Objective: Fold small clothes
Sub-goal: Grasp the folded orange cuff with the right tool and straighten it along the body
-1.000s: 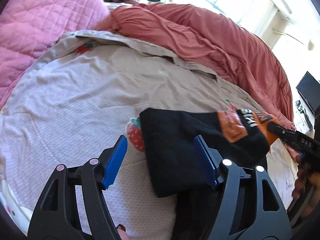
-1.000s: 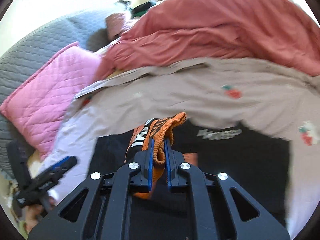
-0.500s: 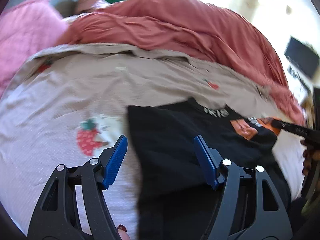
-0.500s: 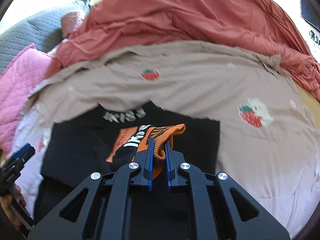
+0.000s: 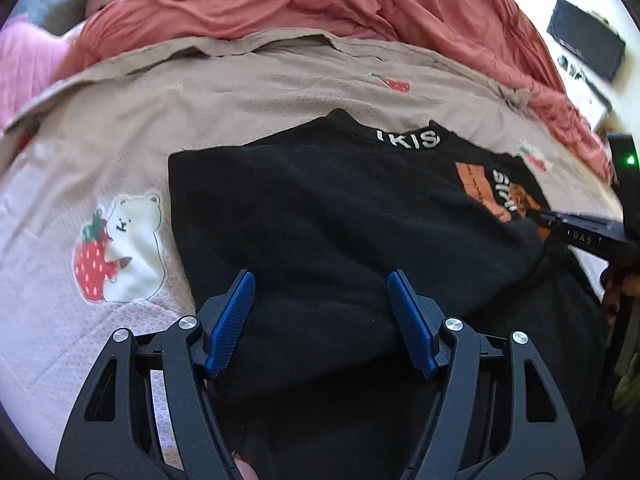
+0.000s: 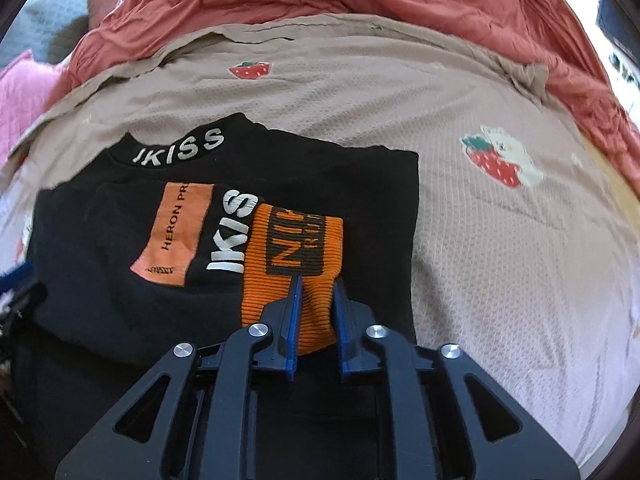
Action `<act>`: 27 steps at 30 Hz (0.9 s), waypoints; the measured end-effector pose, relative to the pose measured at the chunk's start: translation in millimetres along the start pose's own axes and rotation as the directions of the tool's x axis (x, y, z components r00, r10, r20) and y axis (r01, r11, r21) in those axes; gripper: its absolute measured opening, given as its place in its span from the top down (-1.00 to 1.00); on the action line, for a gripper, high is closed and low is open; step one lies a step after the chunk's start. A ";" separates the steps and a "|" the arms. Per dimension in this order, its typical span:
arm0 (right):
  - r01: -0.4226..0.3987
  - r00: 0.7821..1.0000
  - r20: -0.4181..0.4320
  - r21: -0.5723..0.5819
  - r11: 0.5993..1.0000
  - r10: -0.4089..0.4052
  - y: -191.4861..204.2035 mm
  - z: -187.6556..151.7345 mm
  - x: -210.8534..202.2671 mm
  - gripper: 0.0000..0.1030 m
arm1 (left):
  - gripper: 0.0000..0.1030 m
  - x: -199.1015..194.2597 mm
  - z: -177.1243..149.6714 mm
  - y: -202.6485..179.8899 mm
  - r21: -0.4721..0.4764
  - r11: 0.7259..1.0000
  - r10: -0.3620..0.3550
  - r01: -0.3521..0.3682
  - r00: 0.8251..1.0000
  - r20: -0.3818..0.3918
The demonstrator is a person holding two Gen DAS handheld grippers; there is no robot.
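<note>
On a bed covered by a beige waffle-textured blanket with strawberry and bear prints (image 5: 132, 184), a small black knit sweater with white lettering at the collar (image 5: 320, 208) lies partly folded across the middle of the frame, collar toward the top.

In the left wrist view, the left gripper (image 5: 320, 320) hangs at lower centre over the sweater's plain black body, its blue pads spread wide with nothing pressed between them.

Further right, in the right wrist view, the right gripper (image 6: 316, 320) sits at lower centre. Its jaws have just been opening, and the orange ribbed sleeve cuff (image 6: 296, 256) lies between them, folded across the chest, apparently released. The cuff's long axis runs straight up-frame from this gripper, the nearer one.
</note>
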State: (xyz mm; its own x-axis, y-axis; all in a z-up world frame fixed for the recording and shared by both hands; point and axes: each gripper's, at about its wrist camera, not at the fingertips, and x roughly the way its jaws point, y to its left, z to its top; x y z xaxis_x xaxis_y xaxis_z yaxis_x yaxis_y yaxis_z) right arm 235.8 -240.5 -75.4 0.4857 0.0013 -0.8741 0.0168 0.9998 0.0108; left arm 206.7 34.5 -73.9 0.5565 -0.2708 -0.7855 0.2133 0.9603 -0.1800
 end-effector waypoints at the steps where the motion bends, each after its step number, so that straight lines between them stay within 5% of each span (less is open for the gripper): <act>1: -0.022 1.000 -0.005 0.044 0.999 0.023 -5.5 1.6 -3.3 0.24 | -0.19 -1.5 0.6 0.8 -0.004 1.000 -0.004 0.004 1.000 0.002; 4: -0.107 0.994 0.033 0.154 0.982 0.103 -20.9 6.3 -14.8 0.13 | -0.18 -10.6 2.6 0.1 -0.006 1.000 -0.011 0.012 0.999 0.043; 9: -0.163 0.986 0.050 0.183 0.969 0.156 -26.6 20.7 -13.4 0.13 | -0.19 -23.5 5.8 -11.2 0.032 0.999 -0.043 0.040 0.995 0.094; 17: -0.066 0.998 -0.006 0.107 0.992 0.067 -14.8 31.7 20.2 0.14 | -0.19 -6.5 0.9 -8.8 0.012 0.998 -0.059 0.059 0.998 0.013; 23: -0.095 0.995 -0.014 0.073 0.993 0.096 -5.8 31.1 17.8 0.69 | -0.25 -4.1 -1.3 -14.2 0.033 0.998 -0.045 0.045 0.999 0.006; 27: -0.098 0.994 0.056 0.075 0.992 0.094 -12.1 27.3 -0.1 0.80 | -0.25 -4.2 -1.7 -13.5 0.030 0.998 -0.047 0.046 0.999 0.007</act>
State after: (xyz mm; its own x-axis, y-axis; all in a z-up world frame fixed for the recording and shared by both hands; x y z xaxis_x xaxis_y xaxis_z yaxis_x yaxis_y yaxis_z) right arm 259.5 -253.1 -62.2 0.5337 0.0941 -0.8404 0.0349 0.9905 0.1330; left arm 200.1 22.8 -69.1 0.5518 -0.3158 -0.7719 0.2627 0.9442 -0.1985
